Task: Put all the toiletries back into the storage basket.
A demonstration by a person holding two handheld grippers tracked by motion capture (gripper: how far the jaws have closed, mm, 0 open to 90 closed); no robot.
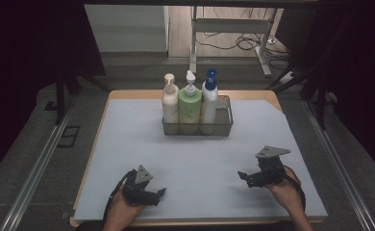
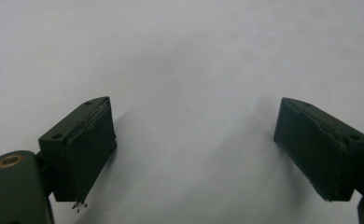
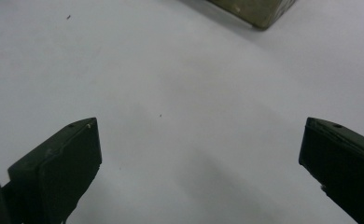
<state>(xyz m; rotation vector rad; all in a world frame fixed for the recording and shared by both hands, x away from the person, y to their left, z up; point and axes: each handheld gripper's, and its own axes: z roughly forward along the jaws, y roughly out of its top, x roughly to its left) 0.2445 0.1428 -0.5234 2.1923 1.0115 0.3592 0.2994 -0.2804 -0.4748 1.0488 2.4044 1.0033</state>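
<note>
A dark wire basket [image 1: 224, 126] stands at the middle back of the pale mat [image 1: 195, 163]. Upright in it, side by side, are a cream pump bottle [image 1: 169, 102], a green pump bottle [image 1: 189, 105] and a white bottle with a blue pump [image 1: 209, 98]. My left gripper [image 1: 160, 192] rests low at the front left, held by a hand, with its jaws pointing right. In the left gripper view, that gripper [image 2: 194, 154] is open over bare mat. My right gripper [image 1: 243, 176] sits at the front right with its jaws pointing left. In its own view, this gripper [image 3: 199, 168] is open and holds nothing.
A corner of the basket [image 3: 259, 11] shows at the top of the right gripper view. The wooden table edge [image 1: 90, 159] frames the mat. Metal rails [image 1: 36, 168] run along both sides. A desk frame [image 1: 233, 29] and cables [image 1: 245, 43] lie on the floor beyond.
</note>
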